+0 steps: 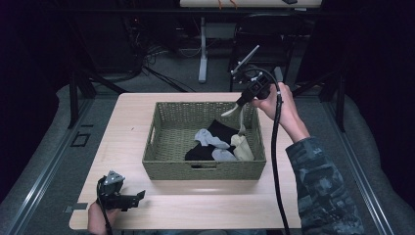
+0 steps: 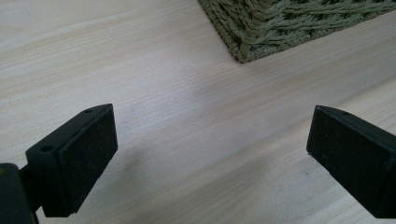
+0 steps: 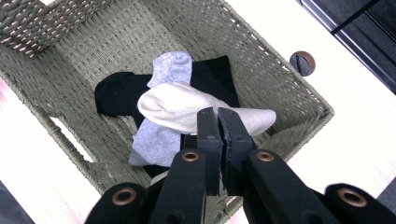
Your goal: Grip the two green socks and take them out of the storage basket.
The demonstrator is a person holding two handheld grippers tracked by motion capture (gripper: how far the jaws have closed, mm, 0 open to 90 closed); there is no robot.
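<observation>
We see our right gripper (image 1: 238, 104) raised over the far right part of the basket (image 1: 169, 169), its jaws pressed together on a cream sock (image 3: 187, 109). In the right gripper view the two black jaws meet with almost no gap, and the pale sock spreads out to both sides of them, pinched near its middle. In the high view the sock (image 1: 241, 122) hangs down from the jaws as a thin strip towards the inside of the basket; whether its lower end touches the clothes below we cannot tell. Beneath it, on the basket floor, lies a black garment (image 3: 114, 93), with a grey sock (image 3: 163, 128) across it and a second cream sock (image 1: 242, 148) at the right, near the basket's right wall. The right hand (image 1: 281, 105) holds the gripper from the far right, a patterned sleeve (image 1: 320, 188) running down to the near edge. Our left gripper (image 1: 139, 196) rests low at the near left corner of the table (image 1: 122, 127), well apart from the basket, held by the left hand (image 1: 98, 215). Its jaws stand wide apart with nothing between them, and in the left gripper view bare pale wood lies between the pads, with a corner of the woven basket (image 2: 261, 32) farther off.
</observation>
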